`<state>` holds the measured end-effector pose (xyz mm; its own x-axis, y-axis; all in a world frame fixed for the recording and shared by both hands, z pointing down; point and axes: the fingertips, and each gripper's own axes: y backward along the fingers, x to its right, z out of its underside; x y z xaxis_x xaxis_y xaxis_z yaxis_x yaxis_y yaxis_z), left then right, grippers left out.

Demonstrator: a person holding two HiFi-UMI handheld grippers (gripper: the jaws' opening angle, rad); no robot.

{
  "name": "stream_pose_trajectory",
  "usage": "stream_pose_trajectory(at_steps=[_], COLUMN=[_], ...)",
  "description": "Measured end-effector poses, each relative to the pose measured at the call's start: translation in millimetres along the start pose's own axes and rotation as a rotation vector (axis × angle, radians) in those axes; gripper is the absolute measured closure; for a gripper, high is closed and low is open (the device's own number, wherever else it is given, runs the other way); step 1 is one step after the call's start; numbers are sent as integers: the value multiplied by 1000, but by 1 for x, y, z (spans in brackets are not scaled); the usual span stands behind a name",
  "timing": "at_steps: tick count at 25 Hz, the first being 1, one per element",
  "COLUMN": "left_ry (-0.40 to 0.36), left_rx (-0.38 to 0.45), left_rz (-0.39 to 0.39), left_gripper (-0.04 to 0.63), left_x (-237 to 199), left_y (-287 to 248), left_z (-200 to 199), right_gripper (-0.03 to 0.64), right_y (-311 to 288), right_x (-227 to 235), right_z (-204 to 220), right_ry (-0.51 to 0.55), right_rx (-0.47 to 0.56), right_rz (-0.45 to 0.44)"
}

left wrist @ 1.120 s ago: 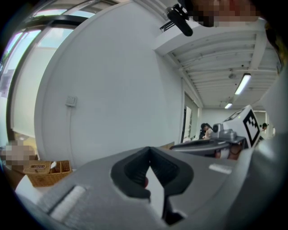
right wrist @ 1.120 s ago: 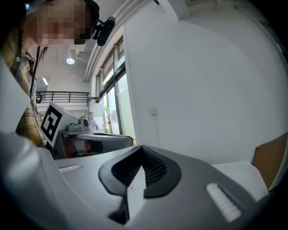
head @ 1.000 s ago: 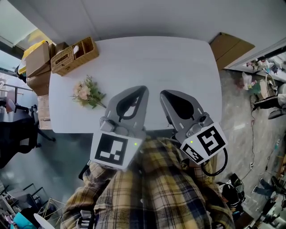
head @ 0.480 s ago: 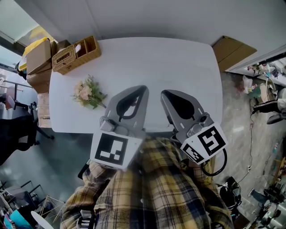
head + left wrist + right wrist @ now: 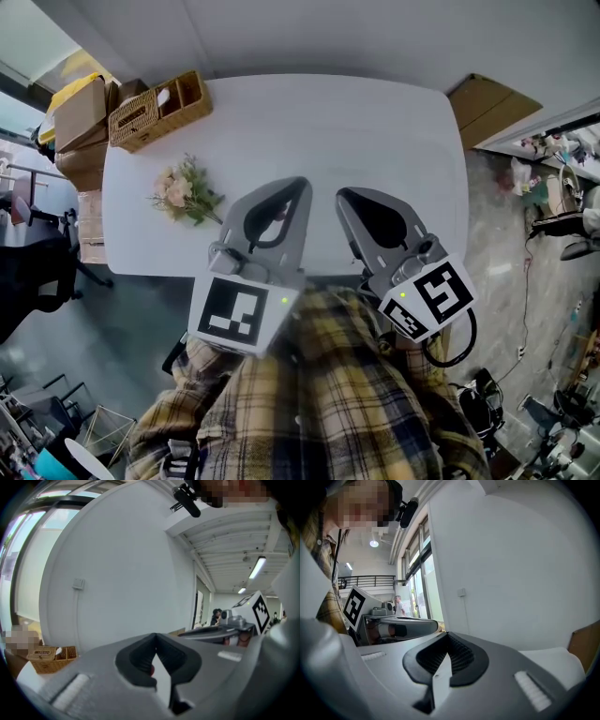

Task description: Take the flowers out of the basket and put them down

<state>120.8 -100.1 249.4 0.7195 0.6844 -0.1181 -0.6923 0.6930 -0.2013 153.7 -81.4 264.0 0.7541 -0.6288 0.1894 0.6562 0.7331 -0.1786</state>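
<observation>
Head view, looking steeply down on a white counter (image 5: 328, 141). The flowers (image 5: 185, 192), a small bunch of pale blooms with green leaves, lie flat on the counter near its left edge, outside the basket (image 5: 157, 112) and apart from it, on its near side. The basket, a wicker one with compartments, stands at the far left corner of the counter. It also shows low at the left of the left gripper view (image 5: 49, 658). The left tongs (image 5: 300, 185) and the right tongs (image 5: 343, 195) hover side by side over the near edge of the counter, well apart from the flowers, each carrying its marker cube towards the person's plaid shirt (image 5: 328, 394). In the left gripper view the left tongs (image 5: 156, 639) are closed, tips meeting, with nothing gripped. In the right gripper view the right tongs (image 5: 447, 639) are likewise closed and empty. Cardboard boxes (image 5: 80, 117) stand on the floor past the counter's left end, and a cardboard sheet (image 5: 487, 108) lies beyond its far right corner.
</observation>
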Motion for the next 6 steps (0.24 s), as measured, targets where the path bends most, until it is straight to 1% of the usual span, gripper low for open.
stream_pose_trajectory(at_steps=[6], left_ry=[0], left_rx=[-8], left_rz=[2], left_gripper=[594], left_x=[1], left_y=[0], left_z=[3], right_gripper=[612], right_y=[0], right_x=[-1], right_z=[3], right_ry=[6], right_rx=[-10], right_rz=[-8])
